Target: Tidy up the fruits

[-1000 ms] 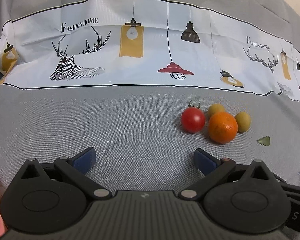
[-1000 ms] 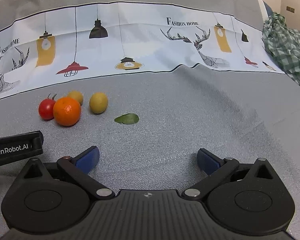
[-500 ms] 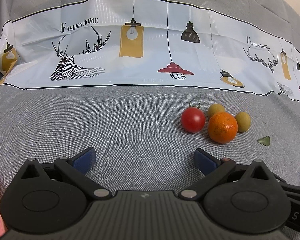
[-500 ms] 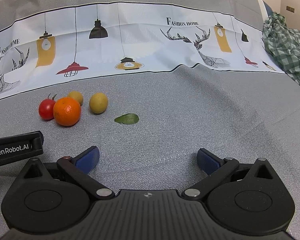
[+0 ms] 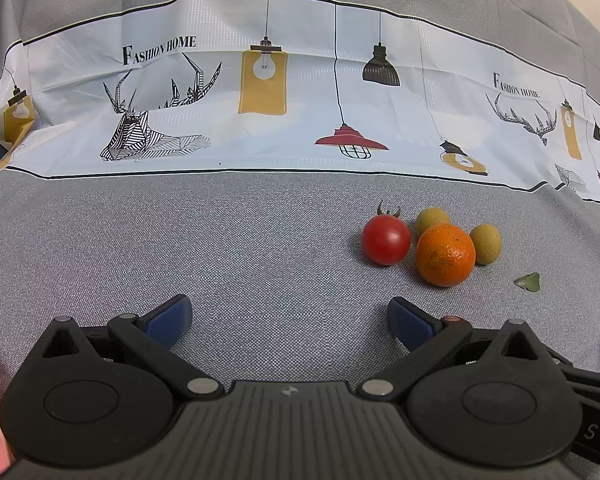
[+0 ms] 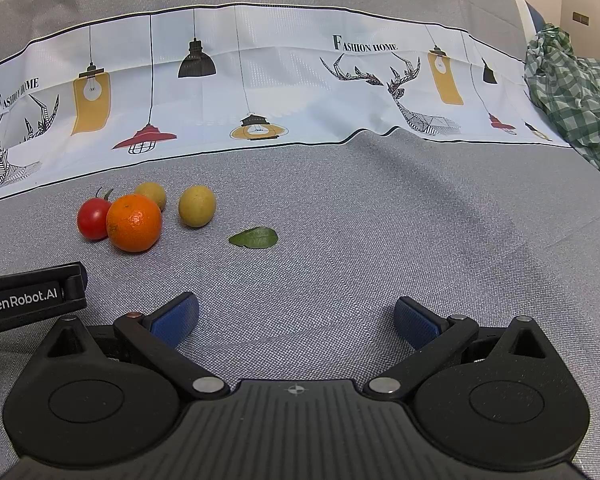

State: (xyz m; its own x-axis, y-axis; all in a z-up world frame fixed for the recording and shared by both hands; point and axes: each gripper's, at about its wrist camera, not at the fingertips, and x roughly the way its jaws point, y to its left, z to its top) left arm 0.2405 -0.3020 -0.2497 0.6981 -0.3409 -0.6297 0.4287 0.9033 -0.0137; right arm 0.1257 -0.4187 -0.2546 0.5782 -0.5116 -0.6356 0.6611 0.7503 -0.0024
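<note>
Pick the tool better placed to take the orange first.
Left, probably. Its open tool has the orange just ahead to its right; from the right tool, also open, the orange lies farther off to the left.

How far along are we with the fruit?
Nothing looks sorted: tomato, orange and two yellow-green fruits lie clustered on the grey cloth. Left gripper and right gripper are open, empty. All picking remains.
</note>
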